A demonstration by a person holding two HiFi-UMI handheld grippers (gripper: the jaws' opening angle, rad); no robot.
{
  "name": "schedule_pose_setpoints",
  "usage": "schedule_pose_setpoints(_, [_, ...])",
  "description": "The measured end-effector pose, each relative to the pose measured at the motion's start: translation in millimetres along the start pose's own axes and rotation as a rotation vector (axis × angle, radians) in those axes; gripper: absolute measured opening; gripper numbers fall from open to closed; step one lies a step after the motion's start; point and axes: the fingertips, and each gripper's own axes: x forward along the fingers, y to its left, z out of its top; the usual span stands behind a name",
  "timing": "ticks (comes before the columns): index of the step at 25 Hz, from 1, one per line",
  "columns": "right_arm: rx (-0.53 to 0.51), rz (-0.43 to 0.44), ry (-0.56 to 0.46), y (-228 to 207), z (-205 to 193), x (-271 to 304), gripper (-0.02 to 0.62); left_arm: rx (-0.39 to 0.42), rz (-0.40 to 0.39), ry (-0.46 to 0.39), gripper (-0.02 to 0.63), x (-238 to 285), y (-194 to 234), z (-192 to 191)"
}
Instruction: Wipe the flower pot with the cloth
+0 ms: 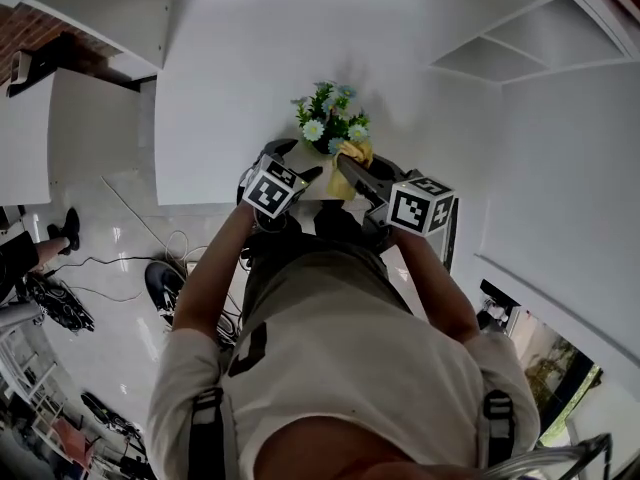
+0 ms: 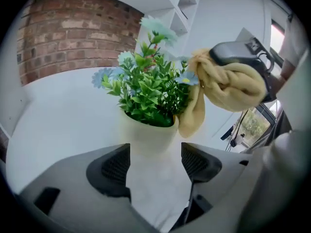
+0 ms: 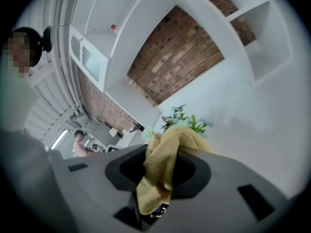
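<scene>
A cream flower pot with green leaves and pale blue flowers stands near the front edge of the white table. My left gripper is shut on the pot, with its dark pads pressed against both sides of the pot's lower body. My right gripper is shut on a bunched yellow cloth. It holds the cloth against the plant's right side at the pot's rim, with one corner hanging down beside the rim. In the head view the pot sits between both grippers, and the cloth is on its right.
White wall shelves rise to the right of the table, and a brick wall stands behind it. Cables and gear lie on the floor at the left. Another person stands far off in the room.
</scene>
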Motion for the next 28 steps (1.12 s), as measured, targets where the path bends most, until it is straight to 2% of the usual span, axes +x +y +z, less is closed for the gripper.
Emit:
schedule_pose_setpoints(2, [0.024,-0.057,-0.089,-16.0,22.6,-22.2,0.125,0.009,0.015,-0.017,0.347,-9.7,7.5,4.7])
schedule_pose_setpoints(4, [-0.021,-0.117,-0.159,-23.8,43.7,-38.4,0.124,0.053,0.033,-0.026,0.347,-11.2,19.6,9.0])
schedule_pose_setpoints(6, [-0.085,-0.160,-0.187,-23.1,57.3,-41.4,0.125,0.095,0.030,-0.006,0.347,-3.8,25.7,9.2])
schedule_pose_setpoints(9, [-0.177,-0.191,-0.141,-14.6,55.8,-23.3,0.124,0.117,0.012,0.018,0.347,12.2,22.9,7.7])
schedule_pose_setpoints(12, [-0.292,-0.196,-0.029,-3.9,32.3,1.3,0.124,0.081,0.024,0.014,0.347,21.8,15.4,7.4])
schedule_pose_setpoints(14, [-0.432,-0.204,0.051,5.0,12.4,13.8,0.124,0.055,0.052,0.007,0.347,23.7,13.3,8.2])
schedule_pose_setpoints(15, [-0.540,-0.213,0.094,10.3,1.9,19.0,0.125,0.045,0.066,0.003,0.345,23.9,12.7,9.2])
schedule_pose_setpoints(18, [-0.954,-0.275,0.224,18.7,-27.2,25.6,0.114,0.037,0.093,0.021,0.341,23.4,6.2,7.5])
schedule_pose_setpoints(19, [-1.038,-0.288,0.247,18.4,-34.0,23.2,0.115,0.035,0.097,0.035,0.334,23.0,2.4,3.5])
schedule_pose_setpoints(20, [-1.064,-0.283,0.246,19.2,-37.3,18.5,0.115,0.023,0.100,0.051,0.294,22.6,-1.4,-1.7])
schedule_pose_setpoints(21, [-1.041,-0.265,0.219,21.7,-35.8,11.7,0.115,0.004,0.099,0.061,0.231,21.9,-4.9,-6.5])
schedule_pose_setpoints(22, [-0.991,-0.244,0.169,25.1,-29.8,3.1,0.115,-0.010,0.096,0.064,0.227,20.6,-7.7,-10.0])
schedule_pose_setpoints(25, [-0.799,-0.236,-0.019,26.4,3.6,-33.3,0.115,0.023,0.091,0.046,0.239,11.0,-9.3,-13.9])
schedule_pose_setpoints(28, [-0.553,-0.321,-0.155,0.0,33.6,-80.5,0.115,0.088,0.084,0.025,0.291,-1.6,-0.5,-10.5])
